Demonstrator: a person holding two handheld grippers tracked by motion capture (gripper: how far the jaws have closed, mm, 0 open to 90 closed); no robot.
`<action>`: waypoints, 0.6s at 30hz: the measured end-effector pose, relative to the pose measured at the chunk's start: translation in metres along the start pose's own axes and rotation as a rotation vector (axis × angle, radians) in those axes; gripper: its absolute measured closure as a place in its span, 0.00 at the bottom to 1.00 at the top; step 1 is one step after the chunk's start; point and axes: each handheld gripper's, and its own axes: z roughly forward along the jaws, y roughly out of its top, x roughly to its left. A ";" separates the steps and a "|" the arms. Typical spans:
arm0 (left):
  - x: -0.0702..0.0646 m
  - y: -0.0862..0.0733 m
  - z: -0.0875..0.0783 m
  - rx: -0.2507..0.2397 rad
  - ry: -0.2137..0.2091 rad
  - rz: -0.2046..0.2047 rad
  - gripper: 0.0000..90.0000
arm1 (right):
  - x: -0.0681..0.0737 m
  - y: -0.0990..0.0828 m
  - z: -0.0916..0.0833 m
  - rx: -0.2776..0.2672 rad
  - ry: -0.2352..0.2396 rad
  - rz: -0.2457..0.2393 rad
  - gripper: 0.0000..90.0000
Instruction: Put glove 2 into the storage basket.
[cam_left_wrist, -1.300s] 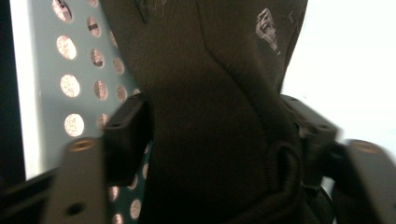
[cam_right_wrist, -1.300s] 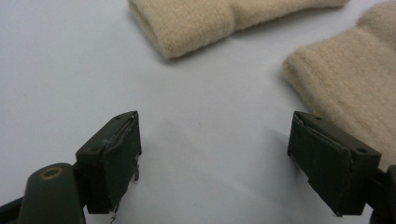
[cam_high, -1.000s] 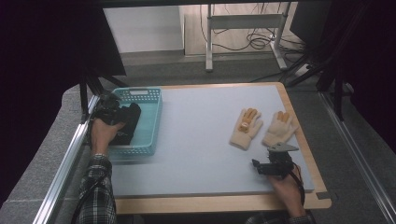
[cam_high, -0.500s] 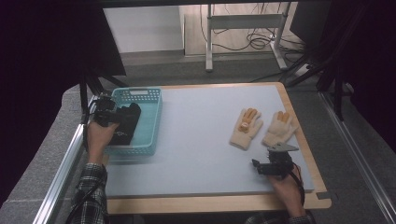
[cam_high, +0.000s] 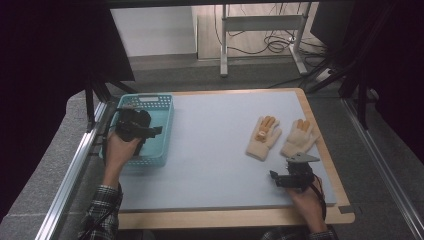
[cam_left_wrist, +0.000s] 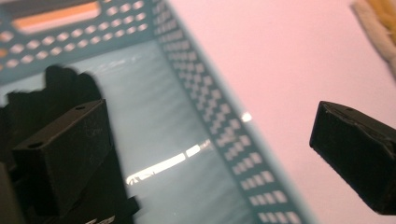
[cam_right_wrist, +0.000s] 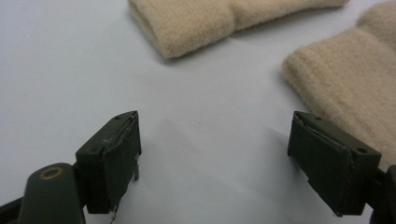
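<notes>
- Gloves of soft, fuzzy cream knit are laid flat on the right part of the counter; the left glove carries an orange patch at its fingers, and the right glove lies just beside it, apart from it.
- A smooth, matte pale-blue sheet is seen covering the counter, with a light wooden edge around it.
- A teal plastic basket, rectangular with perforated lattice walls and a slotted handle, is set at the left edge; something dark lies inside it.
- The left hand-held gripper is held over the basket; its blocky black jaws have just been opening and are now spread wide, with nothing between them.
- The right hand-held gripper is poised near the glove cuffs, its jaws parted widely over bare counter, with nothing gripped; the right glove's cuff lies close by one jaw.
</notes>
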 end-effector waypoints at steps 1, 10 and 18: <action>-0.005 0.001 0.000 -0.007 -0.009 0.014 0.00 | 0.000 0.000 0.000 0.000 0.000 0.000 0.19; -0.058 0.002 0.003 -0.048 -0.089 0.119 0.00 | 0.000 0.000 0.000 0.000 0.000 0.000 0.19; -0.106 -0.018 0.019 -0.045 -0.157 0.205 0.00 | 0.000 0.000 0.000 -0.001 -0.001 -0.001 0.19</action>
